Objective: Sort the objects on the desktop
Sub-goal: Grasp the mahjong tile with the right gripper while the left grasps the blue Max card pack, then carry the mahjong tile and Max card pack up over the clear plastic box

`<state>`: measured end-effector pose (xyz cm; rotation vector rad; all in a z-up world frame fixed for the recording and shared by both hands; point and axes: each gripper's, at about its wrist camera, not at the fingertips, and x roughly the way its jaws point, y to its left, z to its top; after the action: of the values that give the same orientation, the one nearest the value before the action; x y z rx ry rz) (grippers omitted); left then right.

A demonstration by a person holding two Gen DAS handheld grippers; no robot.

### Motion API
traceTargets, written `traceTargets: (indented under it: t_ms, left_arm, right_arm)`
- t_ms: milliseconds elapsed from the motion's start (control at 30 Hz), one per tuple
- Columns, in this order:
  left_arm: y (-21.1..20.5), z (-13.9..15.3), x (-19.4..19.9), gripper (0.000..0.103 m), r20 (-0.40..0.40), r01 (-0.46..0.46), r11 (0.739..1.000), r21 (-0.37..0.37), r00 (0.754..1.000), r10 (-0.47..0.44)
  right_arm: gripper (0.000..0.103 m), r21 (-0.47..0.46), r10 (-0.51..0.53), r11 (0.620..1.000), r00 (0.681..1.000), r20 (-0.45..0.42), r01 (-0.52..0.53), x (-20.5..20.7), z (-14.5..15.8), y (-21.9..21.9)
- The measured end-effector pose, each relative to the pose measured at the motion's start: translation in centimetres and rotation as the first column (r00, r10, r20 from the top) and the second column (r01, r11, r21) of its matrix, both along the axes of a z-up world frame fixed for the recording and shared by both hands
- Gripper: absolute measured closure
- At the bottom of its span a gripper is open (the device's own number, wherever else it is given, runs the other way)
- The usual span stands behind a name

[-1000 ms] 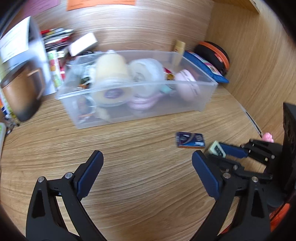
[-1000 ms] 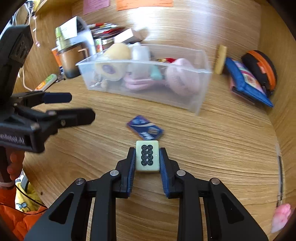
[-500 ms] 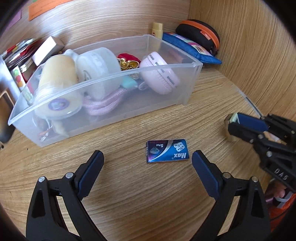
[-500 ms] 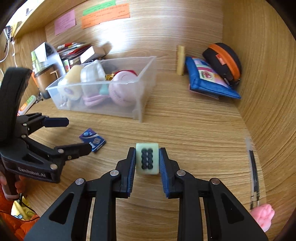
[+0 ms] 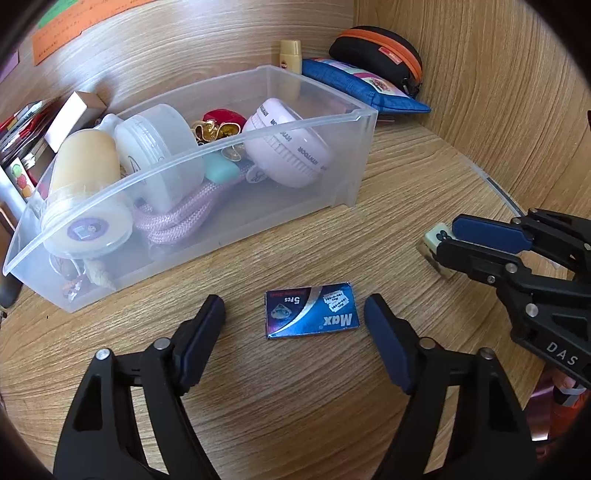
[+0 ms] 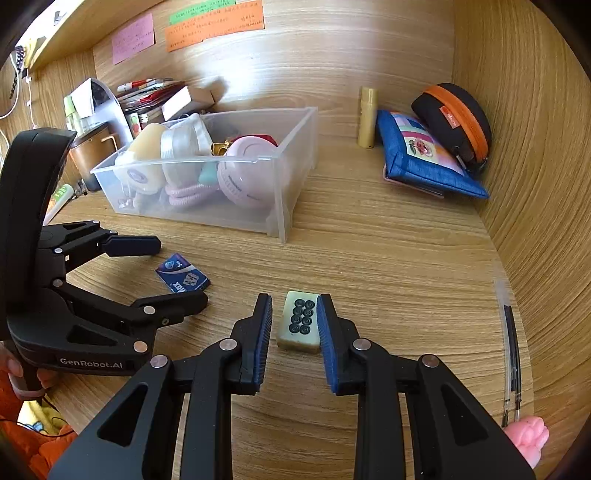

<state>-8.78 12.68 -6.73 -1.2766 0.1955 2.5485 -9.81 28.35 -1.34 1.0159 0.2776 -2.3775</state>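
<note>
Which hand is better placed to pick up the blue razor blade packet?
Left. The left gripper has the packet between its closing fingers, not yet pressed. The right gripper holds a mahjong tile.

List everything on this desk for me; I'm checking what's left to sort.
mahjong tile: 1, cream with dark dots, clamped in right gripper
razor blade pack: 1, blue, flat on desk
clear bin: 1, transparent, mid-desk, holds jars, pink rope, pink round item
pouch: 1, blue, by right wall
zip case: 1, black and orange, behind pouch
tube: 1, yellowish, upright at back wall
pen refill: 1, clear, near right wall
toy: 1, pink, at refill's near end
sticky notes: 3, pink, green, orange, back wall
left gripper: black and blue, closing around pack, not touching
right gripper: black and blue, shut on tile
</note>
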Motion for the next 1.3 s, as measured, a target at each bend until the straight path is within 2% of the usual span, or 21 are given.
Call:
traceTargets:
  t_ms: [100,233,333,500,733,900,1300]
  left_arm:
    - [0.0,0.1,0.0,0.04,-0.007,0.005,1.0,0.001,1.0,-0.005]
    - [0.1,0.1,0.2,0.044,-0.013,0.02,1.0,0.002,1.0,-0.02]
    - [0.2,0.2,0.2,0.05,-0.016,0.033,0.999,0.002,0.999,-0.033]
    - [0.2,0.2,0.0,0.054,-0.02,0.047,0.999,0.009,0.999,-0.047]
    - [0.2,0.2,0.1,0.055,-0.019,0.058,0.998,0.023,0.998,-0.058]
    - [-0.7,0.3,-0.2,0.055,-0.015,0.018,0.999,0.05,1.0,-0.017]
    - [-4.5,3.2,1.3,0.055,-0.106,-0.041,0.991,0.126,0.993,0.055]
  right_arm:
    - [0.08,0.021,-0.012,1.0,1.0,-0.006,0.012,-0.1,0.0,-0.2]
    - [0.077,0.039,-0.03,0.999,1.0,0.009,0.03,-0.5,-0.3,-0.2]
    - [0.076,0.042,-0.043,0.998,0.998,0.034,0.041,-0.8,-1.0,0.0]
    - [0.076,0.036,-0.045,0.998,0.998,0.045,0.043,-0.9,-1.5,0.0]
    - [0.081,-0.001,-0.047,0.999,0.996,0.071,0.048,-1.1,-1.4,0.0]
    - [0.081,-0.036,-0.036,0.999,0.997,0.067,0.039,-0.8,-0.6,-0.2]
    - [0.081,-0.066,0.02,0.998,1.0,-0.006,-0.02,-0.1,2.4,-2.5]
